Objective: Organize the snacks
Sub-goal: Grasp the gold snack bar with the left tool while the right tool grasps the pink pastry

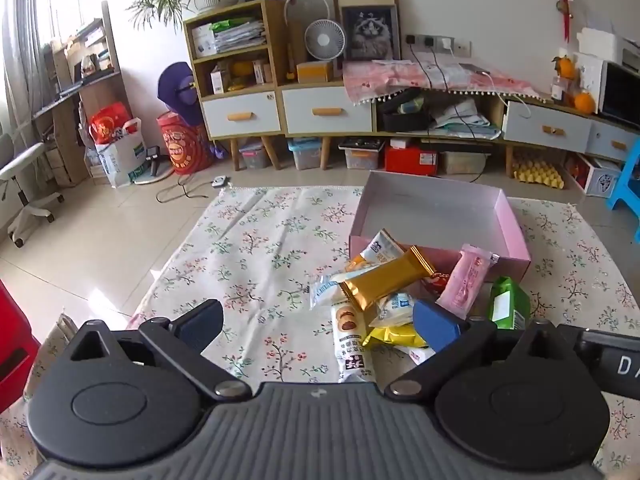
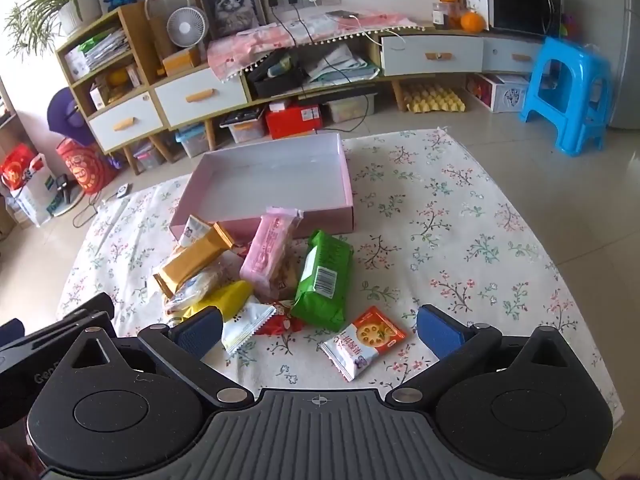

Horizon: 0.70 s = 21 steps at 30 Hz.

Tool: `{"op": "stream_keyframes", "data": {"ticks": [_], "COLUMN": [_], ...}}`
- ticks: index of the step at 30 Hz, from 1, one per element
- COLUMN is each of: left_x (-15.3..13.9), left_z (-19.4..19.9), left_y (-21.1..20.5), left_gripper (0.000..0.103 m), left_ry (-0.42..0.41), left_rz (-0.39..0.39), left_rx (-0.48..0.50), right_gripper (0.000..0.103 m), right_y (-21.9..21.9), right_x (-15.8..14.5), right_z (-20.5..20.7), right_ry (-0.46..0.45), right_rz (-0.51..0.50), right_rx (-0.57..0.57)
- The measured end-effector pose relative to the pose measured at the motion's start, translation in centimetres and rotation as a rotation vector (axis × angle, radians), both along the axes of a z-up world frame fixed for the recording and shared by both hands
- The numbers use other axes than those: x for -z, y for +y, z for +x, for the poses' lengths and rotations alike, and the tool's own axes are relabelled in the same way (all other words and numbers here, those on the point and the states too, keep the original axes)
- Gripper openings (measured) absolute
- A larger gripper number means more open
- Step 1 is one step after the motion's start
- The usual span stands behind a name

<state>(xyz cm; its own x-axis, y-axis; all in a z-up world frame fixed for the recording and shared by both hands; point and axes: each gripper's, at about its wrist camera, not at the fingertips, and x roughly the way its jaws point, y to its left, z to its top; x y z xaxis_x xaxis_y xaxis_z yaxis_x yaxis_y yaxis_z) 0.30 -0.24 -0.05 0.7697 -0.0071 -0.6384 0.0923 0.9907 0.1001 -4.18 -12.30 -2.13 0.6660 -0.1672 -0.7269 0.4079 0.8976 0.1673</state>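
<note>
Both the left tool (image 1: 318, 326) and right tool (image 2: 318, 330) hang spread wide, grasping nothing. Beyond them, a heap of wrapped snack packets (image 2: 256, 276) lies on the floral cloth (image 2: 460, 216), touching the empty pink cardboard box (image 2: 264, 182) behind.

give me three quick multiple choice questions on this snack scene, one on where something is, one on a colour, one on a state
1. Where does the orange-and-white packet lie?
A. in the box
B. on the cloth, apart from the heap
C. on the blue stool

2. What colour are the outer walls of the box?
A. pink
B. green
C. black

3. What state is the box in?
A. lidded
B. full of snacks
C. open and empty

Answers: 1 B, it lies alone on the floral cloth near the right gripper. 2 A, its front wall is pink. 3 C, its bare white floor shows.
</note>
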Motion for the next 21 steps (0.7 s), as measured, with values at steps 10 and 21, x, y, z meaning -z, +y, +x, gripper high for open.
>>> {"op": "stream_keyframes", "data": {"ticks": [10, 21], "left_x": [0.1, 2.6], "left_z": [0.5, 3.2], "left_y": [0.1, 4.9], "left_gripper": [0.102, 0.096], "left_ry": [0.019, -0.017], "left_rz": [-0.018, -0.282], "left_rx": [0.007, 0.028], "right_gripper": [0.103, 0.103], "right_y": [-0.8, -7.0], "right_x": [-0.4, 2.6], "right_z": [0.1, 0.1], "right_ry": [-0.028, -0.043], "right_rz": [-0.033, 0.055], "right_rx": [0.018, 0.088]}}
